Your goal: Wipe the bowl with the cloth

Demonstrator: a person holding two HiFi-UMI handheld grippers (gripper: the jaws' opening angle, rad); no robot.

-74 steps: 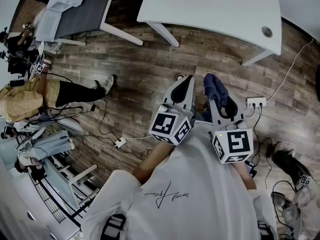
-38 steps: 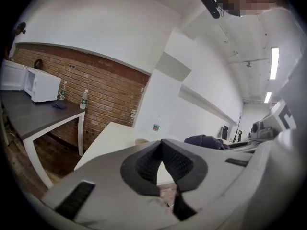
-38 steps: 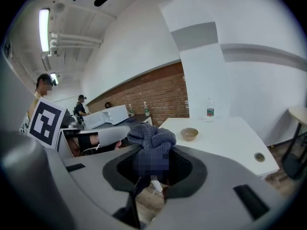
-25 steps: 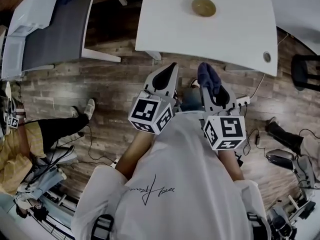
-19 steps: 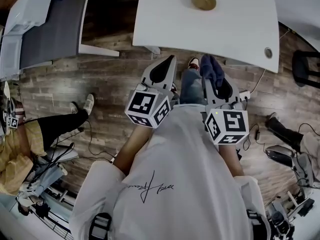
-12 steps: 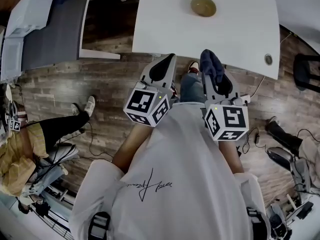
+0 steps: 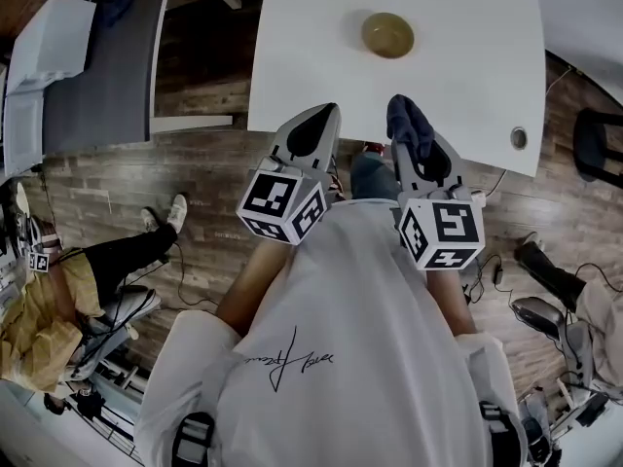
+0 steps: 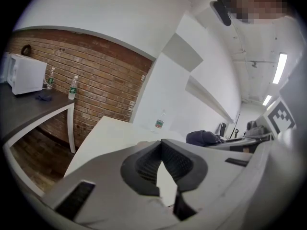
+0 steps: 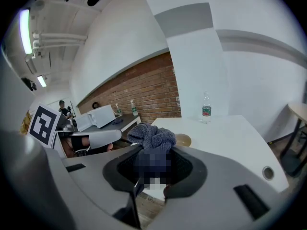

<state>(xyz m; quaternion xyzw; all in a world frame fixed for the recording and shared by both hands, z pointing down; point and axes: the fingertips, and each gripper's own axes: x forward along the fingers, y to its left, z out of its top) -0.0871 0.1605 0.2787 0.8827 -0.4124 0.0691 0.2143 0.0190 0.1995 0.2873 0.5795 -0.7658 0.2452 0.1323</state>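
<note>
A small tan bowl [image 7: 387, 34] stands on the white table [image 7: 467, 56], near its far side and ahead of both grippers. My right gripper [image 7: 401, 115] is shut on a bunched dark blue cloth [image 7: 409, 126], which sticks out past its tips at the table's near edge. In the right gripper view the cloth [image 9: 152, 137] fills the jaws of the right gripper [image 9: 153, 150], with the bowl [image 9: 183, 140] just behind it. My left gripper [image 7: 326, 113] is beside it to the left, shut and empty. In the left gripper view, the left gripper [image 8: 161, 145] has its jaws together over the table [image 8: 110, 138].
A water bottle [image 9: 206, 108] stands at the table's far edge. A cable hole [image 7: 518, 138] is in its right corner. A grey desk with a microwave [image 7: 49, 42] is at the left. A person [image 7: 49, 309] sits on the wooden floor. Cables and a power strip [image 7: 477, 199] lie under the table.
Both grippers have moved forward together toward the white table, and their tips now reach its near edge. The bowl appears closer. The cloth stays in the right gripper.
</note>
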